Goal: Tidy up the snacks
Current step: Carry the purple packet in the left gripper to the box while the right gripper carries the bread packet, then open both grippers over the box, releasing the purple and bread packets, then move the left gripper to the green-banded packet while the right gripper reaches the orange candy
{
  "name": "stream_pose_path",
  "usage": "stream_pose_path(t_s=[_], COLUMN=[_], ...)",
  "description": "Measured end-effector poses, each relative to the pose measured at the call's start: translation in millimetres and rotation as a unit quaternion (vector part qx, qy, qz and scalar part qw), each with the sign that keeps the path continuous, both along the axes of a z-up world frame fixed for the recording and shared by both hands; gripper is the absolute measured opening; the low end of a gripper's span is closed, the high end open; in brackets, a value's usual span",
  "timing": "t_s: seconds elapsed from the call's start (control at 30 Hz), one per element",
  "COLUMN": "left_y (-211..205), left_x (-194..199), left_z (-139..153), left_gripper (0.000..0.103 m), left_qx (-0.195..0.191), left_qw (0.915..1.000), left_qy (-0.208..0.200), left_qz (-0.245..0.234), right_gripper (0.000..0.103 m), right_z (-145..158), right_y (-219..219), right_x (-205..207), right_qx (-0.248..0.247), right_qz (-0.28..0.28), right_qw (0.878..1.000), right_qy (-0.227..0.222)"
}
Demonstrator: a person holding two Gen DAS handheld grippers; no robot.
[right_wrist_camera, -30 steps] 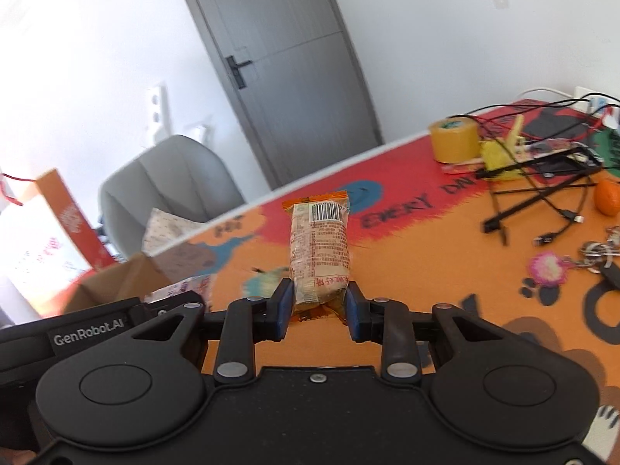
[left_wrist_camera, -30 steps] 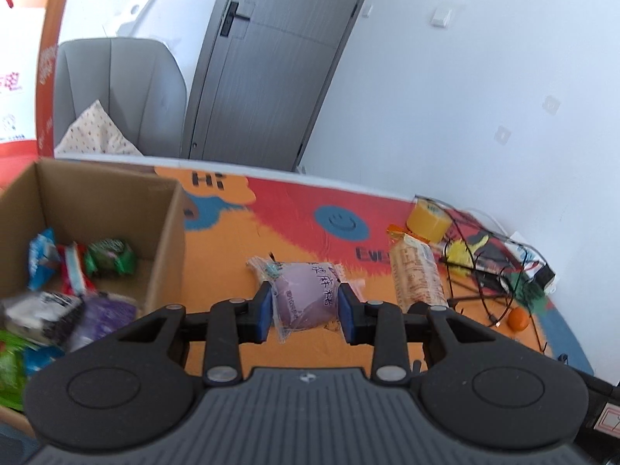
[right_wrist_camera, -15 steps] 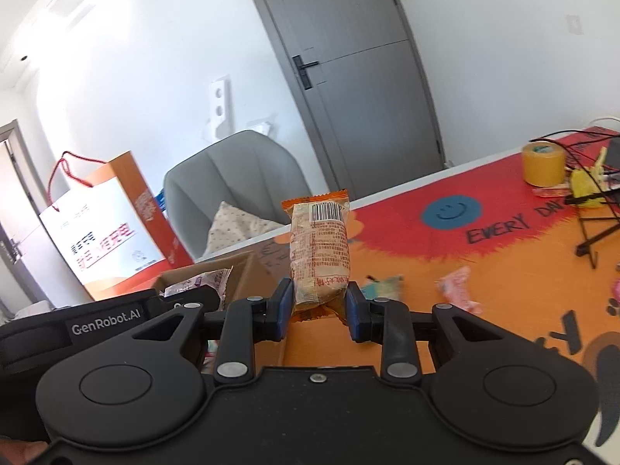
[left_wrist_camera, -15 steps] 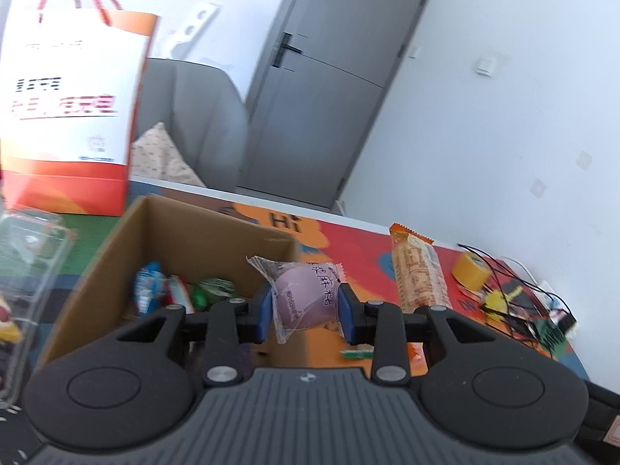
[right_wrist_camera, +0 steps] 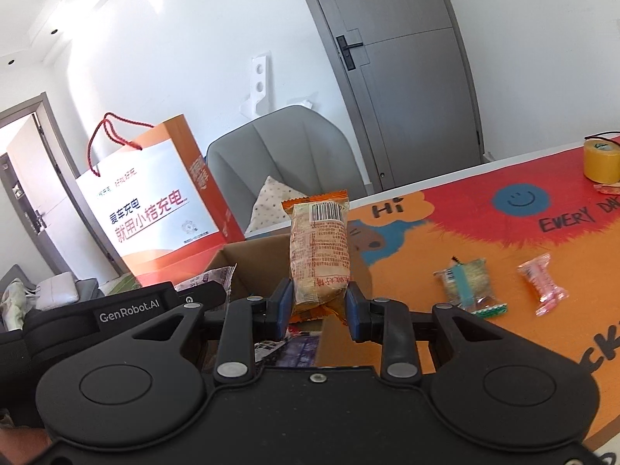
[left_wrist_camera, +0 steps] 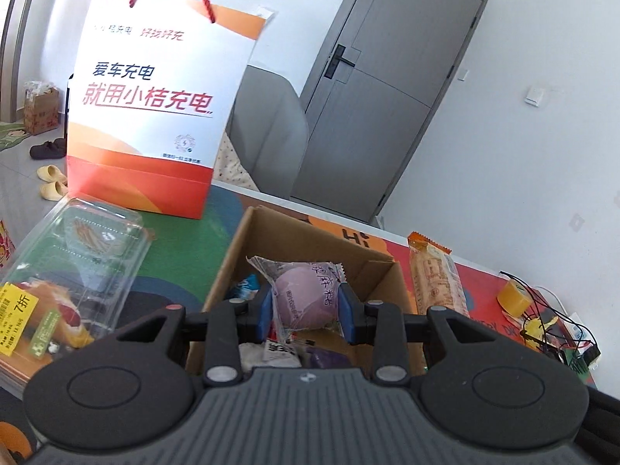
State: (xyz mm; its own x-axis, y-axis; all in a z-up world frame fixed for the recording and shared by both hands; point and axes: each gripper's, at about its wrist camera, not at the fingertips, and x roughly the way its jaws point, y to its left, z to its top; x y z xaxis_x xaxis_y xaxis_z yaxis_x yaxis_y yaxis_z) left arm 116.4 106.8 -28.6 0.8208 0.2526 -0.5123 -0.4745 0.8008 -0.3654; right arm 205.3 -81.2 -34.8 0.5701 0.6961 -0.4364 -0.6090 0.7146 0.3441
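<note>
- Clear plastic clamshell [left_wrist_camera: 81, 259] at the far left of the worktop [left_wrist_camera: 174, 263] carries a yellow sticker reading "7折"; smaller print on it is illegible.
- White-and-orange paper bag [left_wrist_camera: 155, 116] with red rope handles stands upright behind the clamshell; large red characters read "就用小桔充电", with "爱车充电" above in blue.
- Cardboard box [left_wrist_camera: 310, 244] sits open on the worktop just right of the bag, with several wrapped snacks inside; their labels cannot be read.
- Left gripper [left_wrist_camera: 306, 308] is clamped on a round purple snack [left_wrist_camera: 306, 298] in a clear wrapper, held above the open box; the wrapper's purple characters are too small to read. In the right wrist view its housing shows the mark "GenRobot.AI".
- Right gripper [right_wrist_camera: 318, 310] is closed on the lower end of a long orange-wrapped snack bar [right_wrist_camera: 319, 248], held upright over the box's right edge; a barcode faces the camera near its top, the red text below is unreadable.
- The printed mat [right_wrist_camera: 503, 240] on the worktop shows "Hi", a blue smiley face and "EVERY DA…" cut off by the frame edge.
- Two small wrapped snacks lie loose on the mat: a green-trimmed packet [right_wrist_camera: 469, 285] and, to its right, a pink sweet [right_wrist_camera: 542, 285].
- Yellow tape roll [right_wrist_camera: 601, 161] stands at the far right.
</note>
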Motion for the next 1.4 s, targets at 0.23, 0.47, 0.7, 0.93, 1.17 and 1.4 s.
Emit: stream_pose_path(t_s=[0.23,0.47,0.7,0.93,1.17,1.4], left_y=[10,10,10,4,-26,-64], left_x=[1,9,9,2,14,39], left_z=[-7,-9,-6,3,5,6], left_gripper=[0.033,0.034,0.063,0.079,0.085,0.086], left_qx=[-0.015,-0.021,-0.013,0.002,0.022,0.043], left_qw=[0.9999,0.9997,0.9998,0.9999,0.9996,0.9977], left_qy=[0.003,0.004,0.009,0.003,0.013,0.023], left_qz=[-0.002,-0.011,0.006,0.017,-0.009,-0.048], right_gripper=[0.041,0.052,0.057,0.062,0.065,0.065], right_z=[0,4,2,2,-8,-15], right_y=[10,-4,-11,-22,-52,-85], right_x=[-7,-2,1,1,8,18], right_qx=[-0.015,-0.021,-0.023,-0.018,-0.021,-0.013], right_qz=[0.006,-0.029,-0.043,-0.054,-0.086,-0.113], right_qw=[1.000,0.999,0.999,0.998,0.996,0.993], right_qy=[0.009,0.002,0.004,0.005,0.014,0.020])
